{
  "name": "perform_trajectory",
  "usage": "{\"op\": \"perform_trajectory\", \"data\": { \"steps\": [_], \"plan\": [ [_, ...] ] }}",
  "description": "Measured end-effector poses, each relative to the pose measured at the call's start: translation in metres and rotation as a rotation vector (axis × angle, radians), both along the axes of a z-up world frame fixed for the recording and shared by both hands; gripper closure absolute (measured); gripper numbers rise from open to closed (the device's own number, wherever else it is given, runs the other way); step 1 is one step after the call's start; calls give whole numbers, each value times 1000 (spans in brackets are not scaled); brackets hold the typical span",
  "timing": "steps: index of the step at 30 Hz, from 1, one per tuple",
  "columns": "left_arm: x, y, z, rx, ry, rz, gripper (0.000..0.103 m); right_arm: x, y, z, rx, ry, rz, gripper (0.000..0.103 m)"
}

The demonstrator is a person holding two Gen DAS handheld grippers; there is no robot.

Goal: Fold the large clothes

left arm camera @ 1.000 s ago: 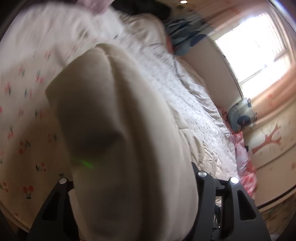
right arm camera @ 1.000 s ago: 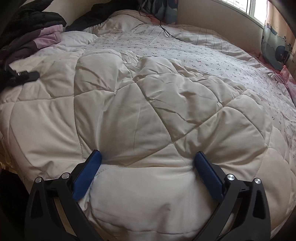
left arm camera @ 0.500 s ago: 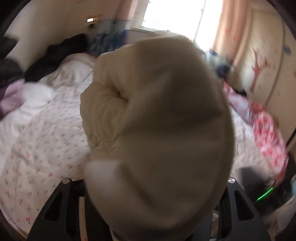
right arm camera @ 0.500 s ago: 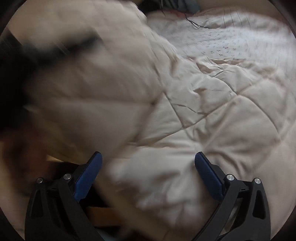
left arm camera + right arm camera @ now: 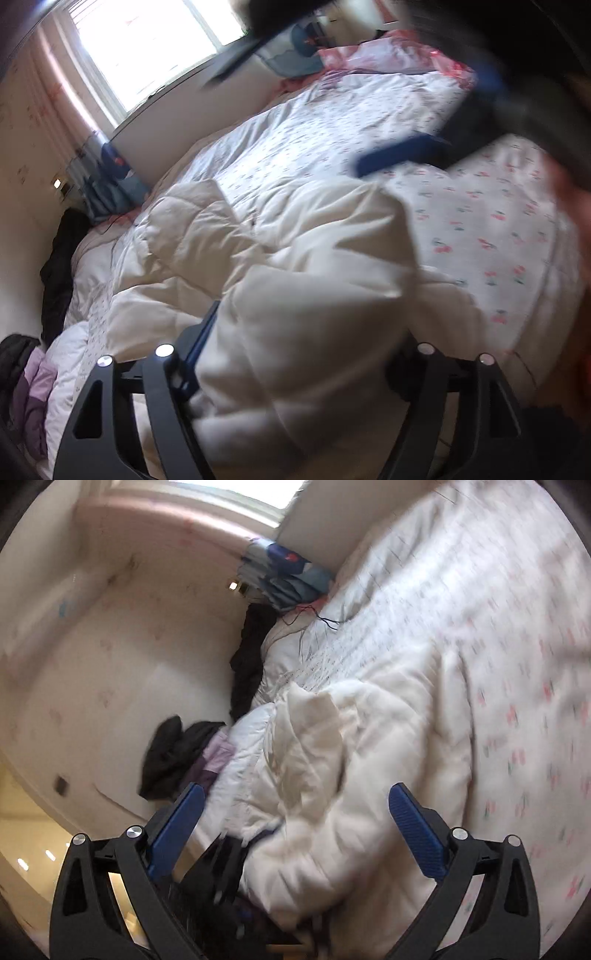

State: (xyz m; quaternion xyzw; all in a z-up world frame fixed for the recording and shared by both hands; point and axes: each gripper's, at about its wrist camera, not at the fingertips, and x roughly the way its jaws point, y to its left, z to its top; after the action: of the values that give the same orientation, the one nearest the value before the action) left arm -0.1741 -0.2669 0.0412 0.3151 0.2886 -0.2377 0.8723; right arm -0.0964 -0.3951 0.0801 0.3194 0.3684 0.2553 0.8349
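Jaws opening around the cream quilt [image 5: 314, 314] on the tilted left gripper [image 5: 306, 354]; right gripper [image 5: 295, 812] spread wide

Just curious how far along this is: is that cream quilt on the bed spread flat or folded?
Partly folded: the cream quilt lies bunched, doubled over itself on the cherry-print sheet, not flat.

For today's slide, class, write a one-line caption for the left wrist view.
Left claw opening around a bunched cream quilt on a cherry-print bedsheet, the right claw blurred beyond.
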Motion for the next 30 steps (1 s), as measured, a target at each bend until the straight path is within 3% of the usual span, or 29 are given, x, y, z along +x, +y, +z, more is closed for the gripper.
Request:
{"op": "perform_trajectory", "data": {
  "steps": [5, 7, 9, 12, 14, 16, 19, 20, 21, 22, 25, 27, 29, 30],
  "plan": [
    [-17, 22, 22, -53, 103, -68, 26, 23, 51, -47, -508, 184, 48, 6],
    [-25, 44, 43, -140, 215, -119, 26, 14, 44, -65, -468, 197, 35, 6],
    [-27, 73, 66, -244, 251, -131, 26, 6, 38, -76, -442, 195, 17, 6],
    [2, 121, 102, -357, 137, 29, 25, -3, 46, -77, -489, 166, 14, 6],
    [30, 136, 110, -401, 97, 135, 24, -10, 57, -72, -538, 149, 28, 6],
    [70, 136, 98, -400, 103, 212, 24, -17, 68, -63, -587, 132, 55, 6],
    [96, 103, 64, -372, 217, 169, 25, -36, 65, -57, -646, 123, 69, 6],
    [96, 86, 45, -333, 263, 155, 24, -40, 62, -58, -669, 136, 71, 6],
    [96, 70, 31, -281, 253, 146, 24, -42, 56, -59, -681, 151, 75, 6],
    [92, 57, 20, -235, 228, 139, 25, -44, 49, -58, -672, 169, 75, 6],
    [91, 50, 16, -240, 220, 138, 25, -54, 24, -34, -585, 134, -29, 6],
    [89, 52, 13, -253, 219, 134, 25, -46, 14, -6, -432, 63, -121, 6],
    [90, 53, 13, -246, 208, 137, 25, -21, 17, 6, -249, 45, -131, 6],
    [89, 52, 13, -238, 196, 139, 25, -5, 26, 5, -228, 55, -117, 6]
  ]
}}
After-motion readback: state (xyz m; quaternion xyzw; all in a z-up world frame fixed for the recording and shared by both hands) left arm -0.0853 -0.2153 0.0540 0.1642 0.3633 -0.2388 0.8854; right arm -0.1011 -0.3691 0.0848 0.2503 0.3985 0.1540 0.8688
